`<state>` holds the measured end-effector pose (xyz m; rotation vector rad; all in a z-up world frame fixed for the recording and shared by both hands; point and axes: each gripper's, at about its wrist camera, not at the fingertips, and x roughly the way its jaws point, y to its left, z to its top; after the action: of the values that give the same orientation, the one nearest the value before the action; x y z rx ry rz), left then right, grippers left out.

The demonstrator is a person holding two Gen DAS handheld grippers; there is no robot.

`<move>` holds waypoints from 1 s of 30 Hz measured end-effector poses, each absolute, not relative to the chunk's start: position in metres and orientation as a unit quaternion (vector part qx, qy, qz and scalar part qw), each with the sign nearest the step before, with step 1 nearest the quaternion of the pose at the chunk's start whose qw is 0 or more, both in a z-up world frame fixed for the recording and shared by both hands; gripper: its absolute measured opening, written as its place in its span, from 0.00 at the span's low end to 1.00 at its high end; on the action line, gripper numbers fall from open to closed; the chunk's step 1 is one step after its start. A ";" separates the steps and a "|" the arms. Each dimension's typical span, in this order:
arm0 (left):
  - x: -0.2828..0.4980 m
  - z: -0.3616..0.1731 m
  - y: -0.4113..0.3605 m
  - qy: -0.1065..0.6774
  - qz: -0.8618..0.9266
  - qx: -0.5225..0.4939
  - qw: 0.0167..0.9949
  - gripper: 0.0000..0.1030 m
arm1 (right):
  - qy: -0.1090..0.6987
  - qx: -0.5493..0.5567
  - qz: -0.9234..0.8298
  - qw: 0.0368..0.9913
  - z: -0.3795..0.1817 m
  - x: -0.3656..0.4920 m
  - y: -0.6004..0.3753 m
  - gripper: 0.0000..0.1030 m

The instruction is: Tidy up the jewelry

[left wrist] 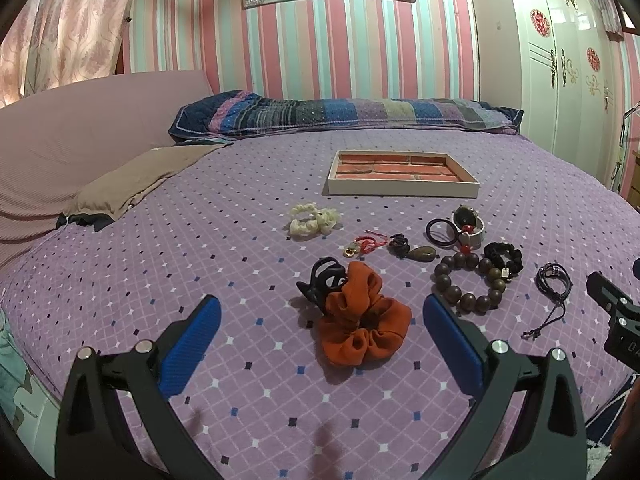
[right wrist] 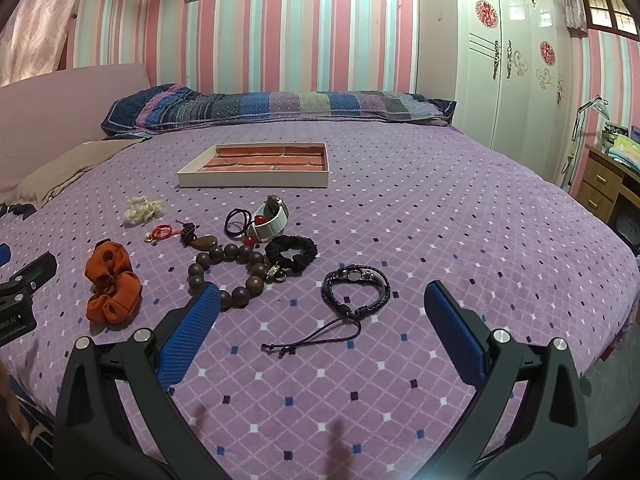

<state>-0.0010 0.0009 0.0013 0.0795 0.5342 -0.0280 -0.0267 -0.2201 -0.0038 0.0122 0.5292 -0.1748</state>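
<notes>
Both grippers spread apart, empty, above the purple bedspread [left wrist: 160, 240].

Left gripper [left wrist: 320, 312] faces the orange scrunchie [left wrist: 362, 316] and black hair claw [left wrist: 322, 280], which touch. Right gripper [right wrist: 322, 300] faces the braided black bracelet [right wrist: 356, 290]; wooden bead bracelet [right wrist: 230, 274] beside its left finger. Brick-lined tray [right wrist: 256, 178] sits beyond, well apart from the jewelry.

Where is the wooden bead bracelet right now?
The wooden bead bracelet lies on the bedspread, right of the orange scrunchie and touching the black scrunchie.

Braided bracelet [right wrist: 356, 289] between spread fingers [right wrist: 191, 330]
</notes>
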 end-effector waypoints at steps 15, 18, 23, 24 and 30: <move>-0.003 0.002 -0.001 0.265 -0.014 0.040 0.963 0.96 | 0.262 0.008 -0.089 0.961 -0.003 -0.029 -0.220 0.96; -0.004 0.002 -0.001 0.265 -0.013 0.041 0.963 0.96 | 0.262 0.009 -0.089 0.961 -0.003 -0.030 -0.221 0.96; -0.004 0.002 -0.002 0.264 -0.013 0.039 0.964 0.96 | 0.261 0.009 -0.089 0.961 -0.003 -0.029 -0.220 0.96; -0.004 0.002 -0.002 0.264 -0.013 0.040 0.964 0.96 | 0.261 0.009 -0.090 0.961 -0.003 -0.029 -0.220 0.96; -0.004 0.002 -0.002 0.264 -0.013 0.039 0.964 0.96 | 0.261 0.009 -0.090 0.961 -0.003 -0.029 -0.220 0.96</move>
<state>-0.0039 -0.0017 0.0018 0.0797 0.5351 -0.0257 -0.0293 -0.2204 -0.0028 0.0185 0.5281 -0.1816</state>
